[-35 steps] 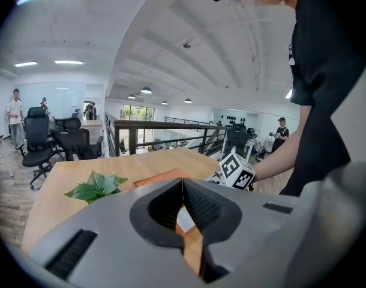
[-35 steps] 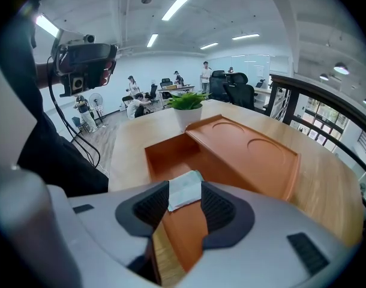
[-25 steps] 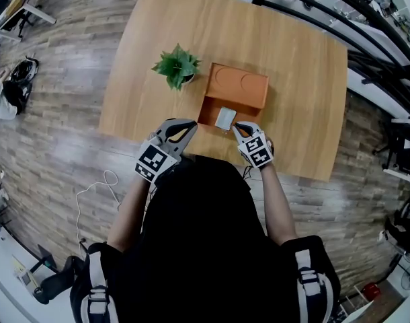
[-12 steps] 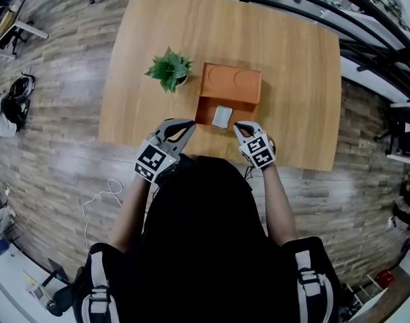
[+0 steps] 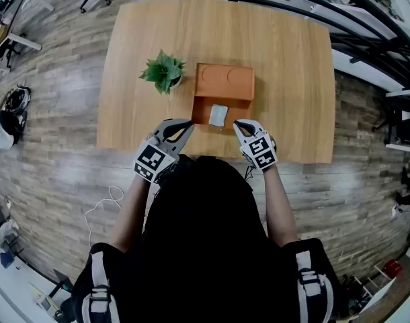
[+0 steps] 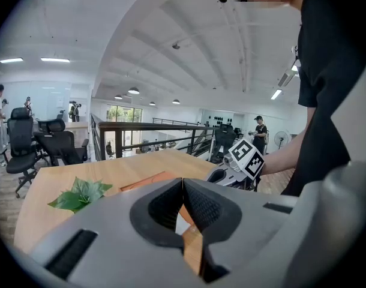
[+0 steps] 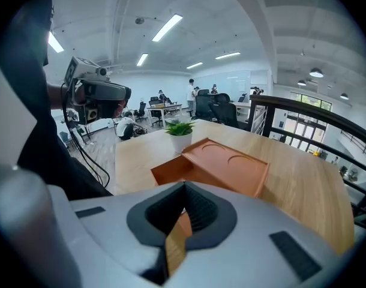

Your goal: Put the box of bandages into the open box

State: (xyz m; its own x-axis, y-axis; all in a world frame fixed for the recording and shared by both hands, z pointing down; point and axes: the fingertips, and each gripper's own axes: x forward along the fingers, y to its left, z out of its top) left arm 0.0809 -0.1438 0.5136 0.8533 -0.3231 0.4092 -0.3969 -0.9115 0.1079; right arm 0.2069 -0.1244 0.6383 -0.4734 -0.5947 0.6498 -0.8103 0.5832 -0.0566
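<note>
The white box of bandages (image 5: 218, 115) lies inside the open orange box (image 5: 223, 81), in its near tray part. Both grippers hover at the table's near edge, apart from the box. My left gripper (image 5: 186, 124) is just left of the tray's front corner, its jaws together and holding nothing. My right gripper (image 5: 236, 124) is just right of the tray, shut and empty. In the right gripper view the orange box (image 7: 228, 164) lies ahead of the closed tips (image 7: 184, 185). In the left gripper view the tips (image 6: 183, 182) meet, and the right gripper (image 6: 237, 171) shows beyond them.
A small potted plant (image 5: 163, 71) stands on the wooden table (image 5: 285, 73) left of the orange box; it also shows as the plant (image 6: 81, 194) and the plant (image 7: 180, 131). Black railings (image 5: 366, 25) run past the table's far right. Office chairs and people are far off.
The head view has drifted, so the table sits higher and more to the left. My right gripper's tips stand slightly farther from the bandage box. The left gripper has barely moved.
</note>
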